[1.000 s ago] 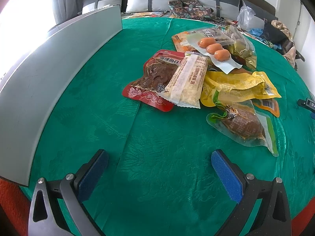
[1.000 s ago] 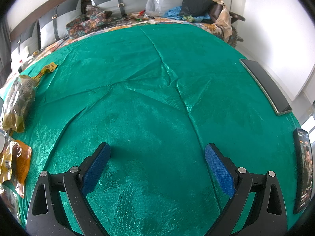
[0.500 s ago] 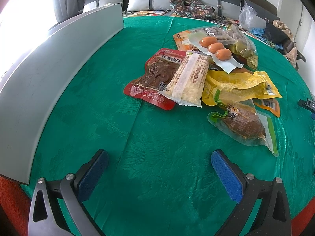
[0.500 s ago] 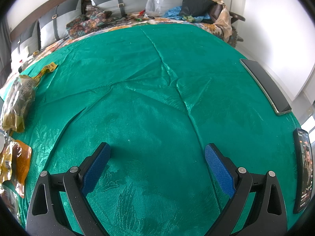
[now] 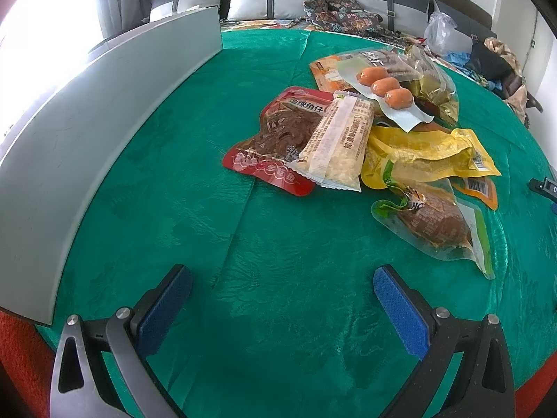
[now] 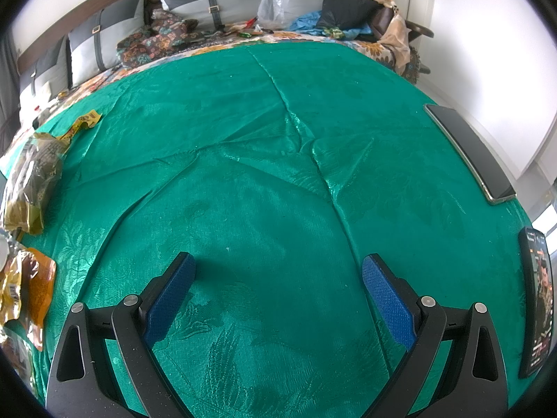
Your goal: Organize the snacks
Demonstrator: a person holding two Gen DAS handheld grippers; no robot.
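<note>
A pile of snack packets lies on the green cloth ahead of my left gripper, which is open and empty. Nearest are a red fish-snack pack, a pale packet lying on it, a yellow bag and a clear pack with brown meat. Farther back are a pack of three orange sausages and an orange packet. My right gripper is open and empty over bare cloth. Packets show at its left edge: a brown-gold bag and an orange one.
A long grey panel stands along the left side of the table. Two phones lie at the right edge, one dark and one lit. Cushions and clutter sit beyond the table's far edge.
The left gripper's view has shifted slightly, bringing the pile a little lower and more central. The right gripper has not moved. Both stay open.
</note>
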